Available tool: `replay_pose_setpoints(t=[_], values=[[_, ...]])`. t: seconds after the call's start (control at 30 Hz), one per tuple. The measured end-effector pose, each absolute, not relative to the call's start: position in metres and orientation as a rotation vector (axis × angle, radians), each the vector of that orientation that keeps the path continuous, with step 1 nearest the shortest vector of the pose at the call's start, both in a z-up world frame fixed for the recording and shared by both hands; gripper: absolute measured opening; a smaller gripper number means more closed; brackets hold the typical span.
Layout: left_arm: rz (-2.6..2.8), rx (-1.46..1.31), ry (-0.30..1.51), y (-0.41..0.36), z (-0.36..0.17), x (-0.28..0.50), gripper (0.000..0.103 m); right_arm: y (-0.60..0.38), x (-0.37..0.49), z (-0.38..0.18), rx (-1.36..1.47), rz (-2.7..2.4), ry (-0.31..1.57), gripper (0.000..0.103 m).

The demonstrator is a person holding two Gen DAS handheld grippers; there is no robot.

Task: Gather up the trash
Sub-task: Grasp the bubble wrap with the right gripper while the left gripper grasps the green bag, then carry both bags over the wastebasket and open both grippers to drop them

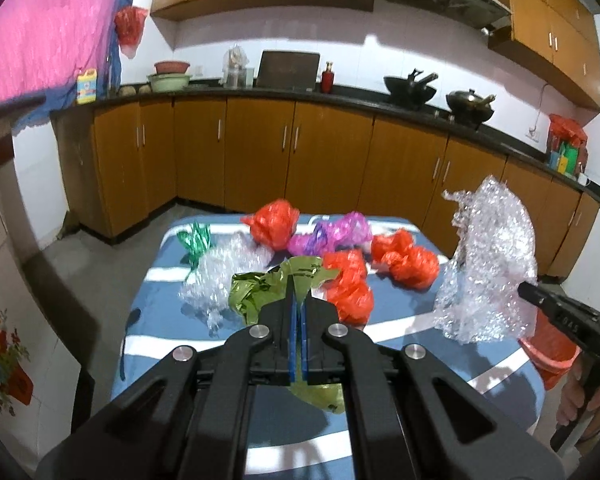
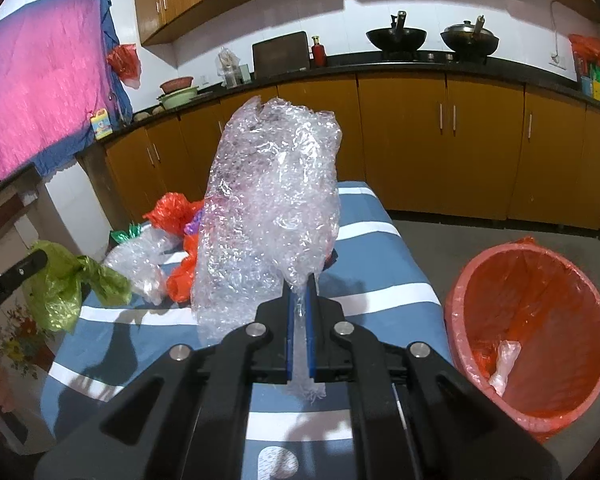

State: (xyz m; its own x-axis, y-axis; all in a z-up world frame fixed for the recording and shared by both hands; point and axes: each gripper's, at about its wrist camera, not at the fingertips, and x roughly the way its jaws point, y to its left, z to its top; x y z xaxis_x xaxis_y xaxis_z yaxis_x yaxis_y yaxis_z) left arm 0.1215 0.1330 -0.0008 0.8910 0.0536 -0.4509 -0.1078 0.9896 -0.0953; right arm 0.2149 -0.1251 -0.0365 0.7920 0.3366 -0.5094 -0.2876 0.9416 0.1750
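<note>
The desk (image 2: 380,240), under a blue cloth with white stripes, fills the middle of both views, with brown kitchen cabinets behind it. In the right wrist view a red bin (image 2: 532,340) lined with a red bag stands on the floor at lower right, just beside the desk's right edge; a small scrap of clear plastic lies inside it.

The bubble wrap (image 2: 272,208) is the largest piece of trash. It stands up from the right gripper (image 2: 302,304), whose jaws are clamped together on its lower tail, and it hangs clear of the desk. The bin lies to the right of and below this gripper, so the right hand is the nearer one to it; I judge the coming move to be a swing rightward over the open rim before letting go.

The left gripper (image 1: 300,308) is pinched tight on a green bag (image 1: 268,288), which spreads ahead of and beneath the jaws above the desk. In the right wrist view that bag hangs at far left, so it has the whole desk to cross to reach the bin.

Still on the desk, in the left wrist view: three red bags (image 1: 276,220) (image 1: 404,260) (image 1: 348,288), a pink bag (image 1: 332,232), a second clear wrap (image 1: 216,276), and a green foil wrapper (image 1: 196,240) at the far left.
</note>
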Motion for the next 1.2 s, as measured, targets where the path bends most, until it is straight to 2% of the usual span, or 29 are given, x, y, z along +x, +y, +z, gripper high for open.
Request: replay_pose_setpoints(t=[0.47,1.2], values=[[0.037,-0.107,0.385,0.120,0.030,0.109,0.001,-0.129,0.198,-0.021,0.093,0.354,0.520,0.006],[-0.166,-0.059,0.352,0.048,0.046,0.149,0.001,-0.192,0.195,-0.008,0.135,0.205,0.478,0.006]])
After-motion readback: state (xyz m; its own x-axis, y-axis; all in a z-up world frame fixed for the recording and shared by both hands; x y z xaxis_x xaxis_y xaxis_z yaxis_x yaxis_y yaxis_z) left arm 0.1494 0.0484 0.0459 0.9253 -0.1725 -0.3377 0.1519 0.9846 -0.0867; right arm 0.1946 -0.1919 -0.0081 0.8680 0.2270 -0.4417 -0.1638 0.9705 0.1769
